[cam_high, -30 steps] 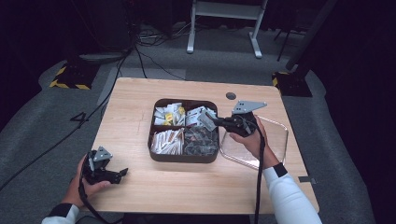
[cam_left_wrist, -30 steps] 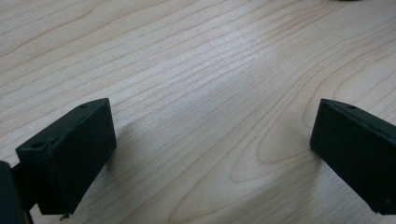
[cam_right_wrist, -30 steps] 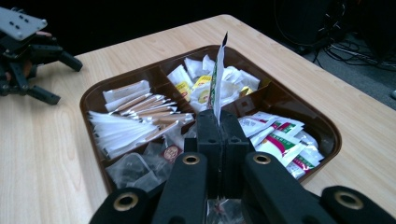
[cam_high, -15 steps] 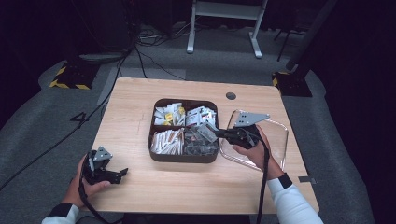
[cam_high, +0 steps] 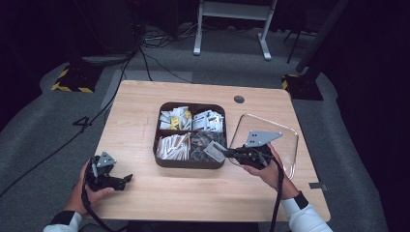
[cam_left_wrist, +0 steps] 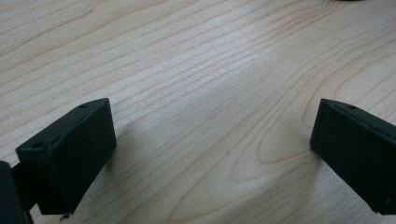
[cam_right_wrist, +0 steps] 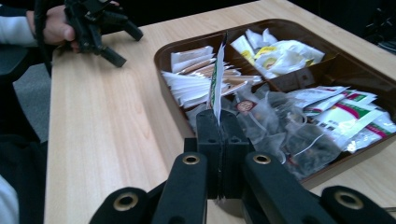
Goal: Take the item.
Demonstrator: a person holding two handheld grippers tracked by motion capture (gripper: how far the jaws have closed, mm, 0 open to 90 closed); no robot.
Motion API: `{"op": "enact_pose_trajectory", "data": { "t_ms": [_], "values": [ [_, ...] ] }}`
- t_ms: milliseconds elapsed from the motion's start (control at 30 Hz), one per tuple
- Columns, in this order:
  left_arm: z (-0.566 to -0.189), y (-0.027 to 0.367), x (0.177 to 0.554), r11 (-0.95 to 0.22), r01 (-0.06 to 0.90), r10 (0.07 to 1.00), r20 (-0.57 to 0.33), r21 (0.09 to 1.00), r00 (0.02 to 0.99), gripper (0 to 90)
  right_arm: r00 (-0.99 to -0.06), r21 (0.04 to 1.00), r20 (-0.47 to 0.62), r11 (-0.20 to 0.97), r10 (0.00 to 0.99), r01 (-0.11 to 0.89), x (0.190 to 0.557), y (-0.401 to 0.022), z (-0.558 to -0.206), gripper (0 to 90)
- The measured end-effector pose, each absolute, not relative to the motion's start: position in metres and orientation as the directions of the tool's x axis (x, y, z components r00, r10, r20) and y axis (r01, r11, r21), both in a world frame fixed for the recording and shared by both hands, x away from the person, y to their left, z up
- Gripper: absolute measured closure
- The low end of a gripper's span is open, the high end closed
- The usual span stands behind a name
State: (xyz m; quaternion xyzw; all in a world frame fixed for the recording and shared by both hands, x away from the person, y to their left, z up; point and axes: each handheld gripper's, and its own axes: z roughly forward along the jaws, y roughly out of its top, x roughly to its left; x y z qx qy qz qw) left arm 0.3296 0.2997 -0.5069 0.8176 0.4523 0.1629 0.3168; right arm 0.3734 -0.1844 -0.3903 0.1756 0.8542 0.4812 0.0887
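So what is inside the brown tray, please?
The brown tray has four compartments: pale sachets, white packets, paper sticks and clear tea bags. The layers underneath are covered. The right claw holds one packet.

Grey carpet floor [cam_high: 43, 130] around wooden table [cam_high: 145, 101]; white metal stand [cam_high: 232, 19] beyond it; cables [cam_high: 145, 48] nearby; dark surroundings.

Beyond my desk [cam_high: 145, 111] the grey carpeted floor [cam_high: 43, 125] runs back into dark. A white metal stand [cam_high: 232, 24] rises behind, black cables [cam_high: 145, 43] snake across the carpet, and yellow-and-black striped blocks [cam_high: 70, 79] sit at the far left and right. A small dark round spot [cam_high: 239, 99], perhaps a cable hole, marks the desk's far edge.
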Motion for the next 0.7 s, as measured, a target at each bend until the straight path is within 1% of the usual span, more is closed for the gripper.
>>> {"op": "enact_pose_trajectory", "data": {
  "t_ms": [700],
  "values": [
    [-0.507,0.300,0.330,-0.390,0.636,0.843,-0.020,0.665,0.538,0.5,-0.958,0.788,0.061,0.575,0.280,0.219,0.346,-0.166,-0.426,90.0]
  ]
}}
